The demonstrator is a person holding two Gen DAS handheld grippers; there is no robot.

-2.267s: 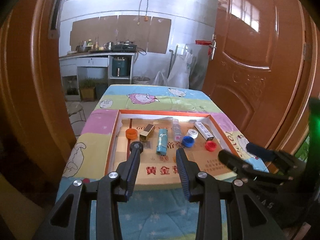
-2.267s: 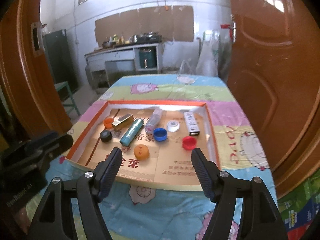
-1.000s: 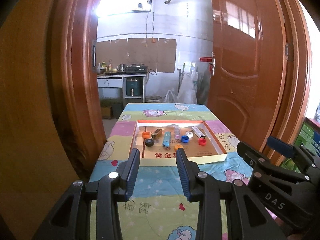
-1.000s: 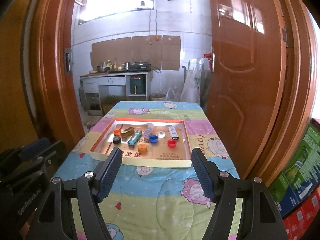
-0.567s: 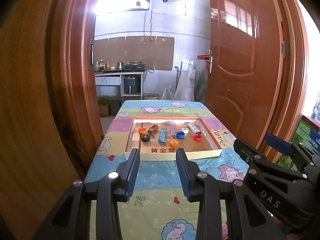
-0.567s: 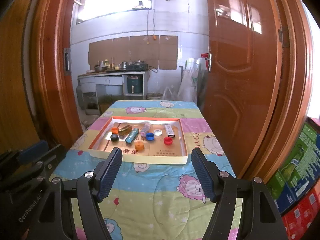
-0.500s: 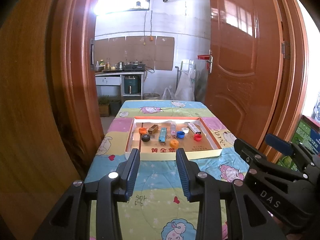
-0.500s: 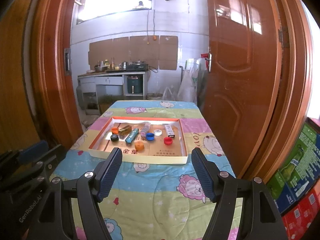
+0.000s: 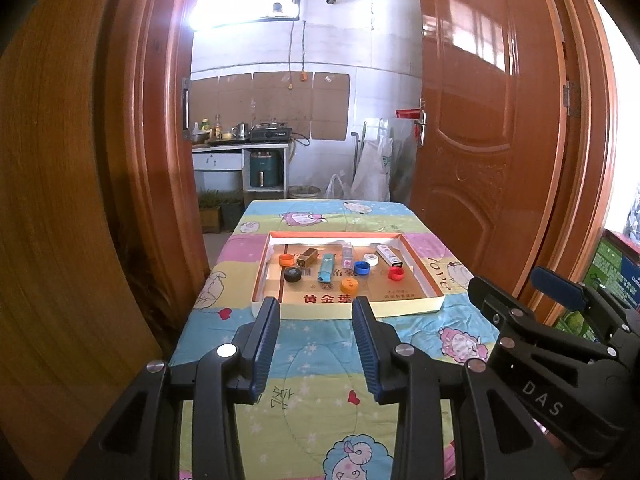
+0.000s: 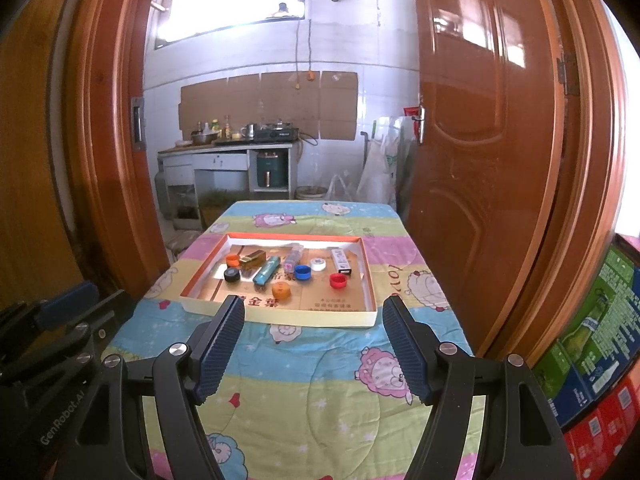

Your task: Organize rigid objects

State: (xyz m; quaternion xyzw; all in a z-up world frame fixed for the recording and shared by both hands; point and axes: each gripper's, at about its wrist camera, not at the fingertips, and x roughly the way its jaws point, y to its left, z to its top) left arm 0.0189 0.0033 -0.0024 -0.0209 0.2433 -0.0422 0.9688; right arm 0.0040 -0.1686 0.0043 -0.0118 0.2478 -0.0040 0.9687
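A shallow cardboard tray (image 9: pixel 424 276) (image 10: pixel 370 284) with an orange inner rim lies on the table. It holds several bottle caps, among them a black cap (image 9: pixel 292 275), an orange cap (image 10: pixel 281 290), a blue cap (image 10: pixel 302 272) and a red cap (image 9: pixel 395 273). A teal lighter (image 9: pixel 325 273), a gold box (image 10: pixel 253 258) and a white box (image 10: pixel 342 261) lie there too. My left gripper (image 9: pixel 316 320) is open and empty, well short of the tray. My right gripper (image 10: pixel 314 328) is open wide and empty, also short of it.
The table has a cartoon-print quilt (image 10: pixel 320 364). Brown wooden doors (image 9: pixel 480 152) and a door frame (image 9: pixel 160 160) flank it. A kitchen counter (image 10: pixel 228 152) stands behind. Printed cartons (image 10: pixel 596 332) are stacked at the right. The right gripper's body (image 9: pixel 560 368) shows in the left wrist view.
Both grippers have pulled back from right over the tray to the near end of the table; in the last half second they have stayed still. Both stay open and empty.
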